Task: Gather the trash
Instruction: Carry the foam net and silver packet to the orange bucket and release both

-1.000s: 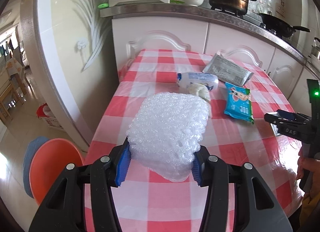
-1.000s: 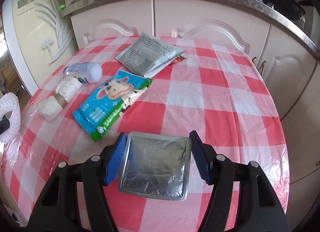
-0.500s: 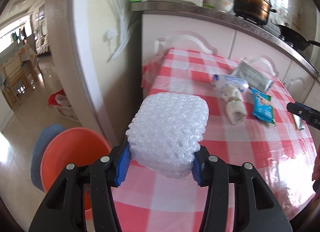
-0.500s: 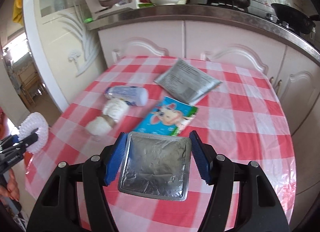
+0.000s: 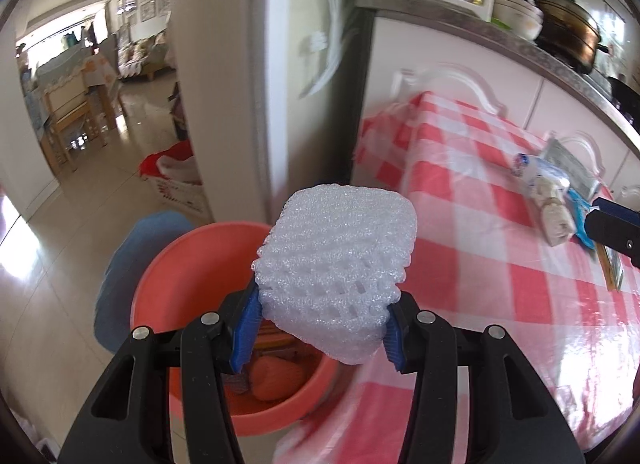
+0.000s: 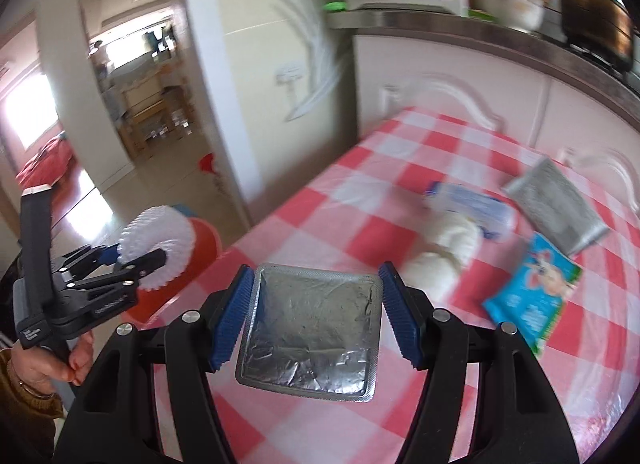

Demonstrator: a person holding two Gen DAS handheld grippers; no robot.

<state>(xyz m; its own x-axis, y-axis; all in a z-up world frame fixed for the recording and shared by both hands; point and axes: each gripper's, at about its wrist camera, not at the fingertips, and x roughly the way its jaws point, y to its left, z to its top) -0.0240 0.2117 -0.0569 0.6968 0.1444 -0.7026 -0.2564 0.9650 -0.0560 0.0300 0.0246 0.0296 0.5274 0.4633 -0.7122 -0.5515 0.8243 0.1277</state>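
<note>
Left tongs (image 5: 320, 328) are clamped on a white foam net sleeve (image 5: 336, 264) — blue pads (image 5: 246, 328) press into both of its sides, and the soft mesh bulges up between them. The sleeve hangs in the air at the table's edge, partly over the orange basin (image 5: 192, 260) that sits on the floor below; inside that basin some orange and pale scraps show under the tongs, too blurred to name. A blue round thing (image 5: 132, 256) lies on the floor just behind the basin.

Right tongs (image 6: 314, 316) grip a flat square silver foil pack (image 6: 310, 328) by its left and right edges, holding it up above the red-and-white checked table (image 6: 360, 200) — jaws fairly wide, filled by the pack. From this view the left tongs appear out to the side with the foam sleeve over the basin's rim, a hand (image 6: 44, 360) on the handle.

Still on the table, well apart from both tongs: a white roll (image 6: 452, 252) touching a clear bottle with a blue label (image 6: 472, 204), a blue wipes packet (image 6: 536, 292) near them, and a grey pouch (image 6: 556, 208) beyond. Behind, white cabinets (image 6: 440, 96) and a counter with a pot (image 6: 592, 8).
</note>
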